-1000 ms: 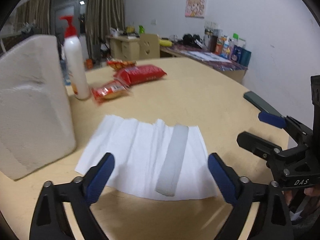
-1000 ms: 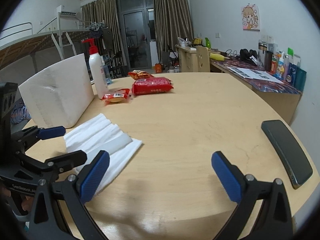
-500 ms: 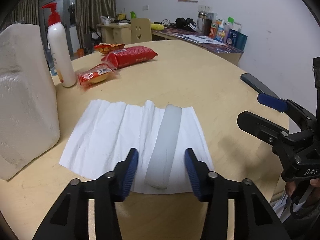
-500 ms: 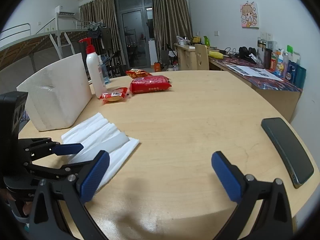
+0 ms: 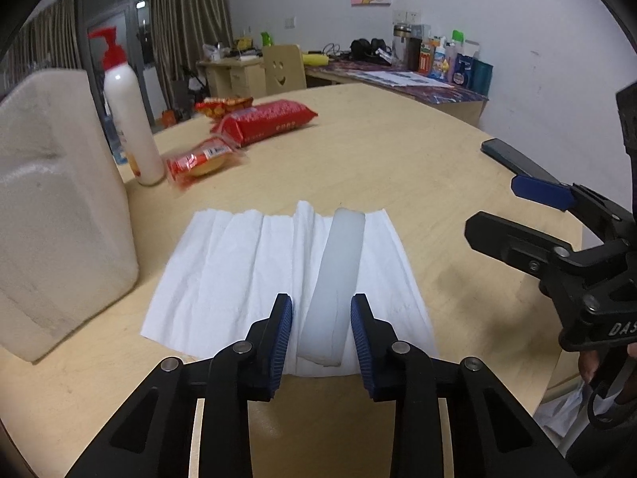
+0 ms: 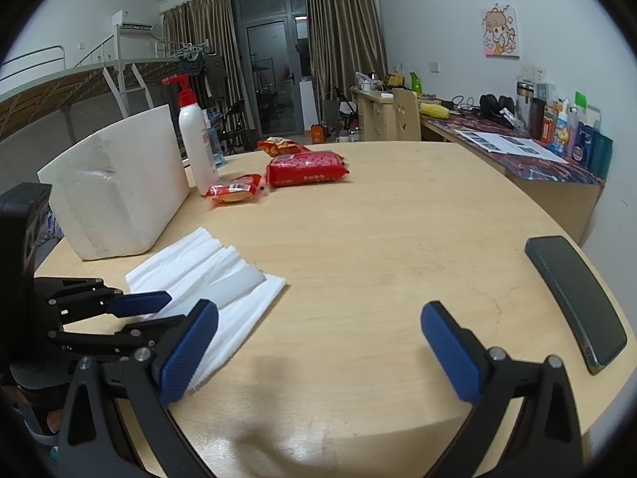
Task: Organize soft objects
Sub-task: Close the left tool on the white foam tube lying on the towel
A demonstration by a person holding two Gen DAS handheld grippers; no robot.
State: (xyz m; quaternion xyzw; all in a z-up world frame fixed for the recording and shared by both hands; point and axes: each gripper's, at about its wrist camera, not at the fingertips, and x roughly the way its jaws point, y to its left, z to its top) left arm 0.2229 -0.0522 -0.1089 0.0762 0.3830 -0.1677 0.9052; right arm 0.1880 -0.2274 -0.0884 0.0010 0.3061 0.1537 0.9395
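Observation:
A white tissue sheet [image 5: 247,271] [image 6: 199,267] lies spread flat on the wooden table [image 5: 398,167]. A long, pale translucent strip [image 5: 338,263] [image 6: 239,283] rests lengthwise on its right part. My left gripper [image 5: 321,336] [image 6: 159,314] is low at the strip's near end, its jaws closing with that end between them; the right pad looks to be at the strip's edge, and a sliver of tissue shows beside the left pad. My right gripper [image 6: 318,342] [image 5: 501,209] hangs open over bare table to the right of the tissue, holding nothing.
A white foam block [image 5: 51,207] [image 6: 115,199] stands left of the tissue, with a red-capped pump bottle [image 5: 131,119] behind it. Three red snack packs [image 5: 266,121] lie farther back. A dark phone [image 6: 577,298] lies near the table's right edge.
The left gripper's jaws have narrowed from wide apart to close around the strip's near end, and it has edged closer to it. The right gripper has stayed still and open.

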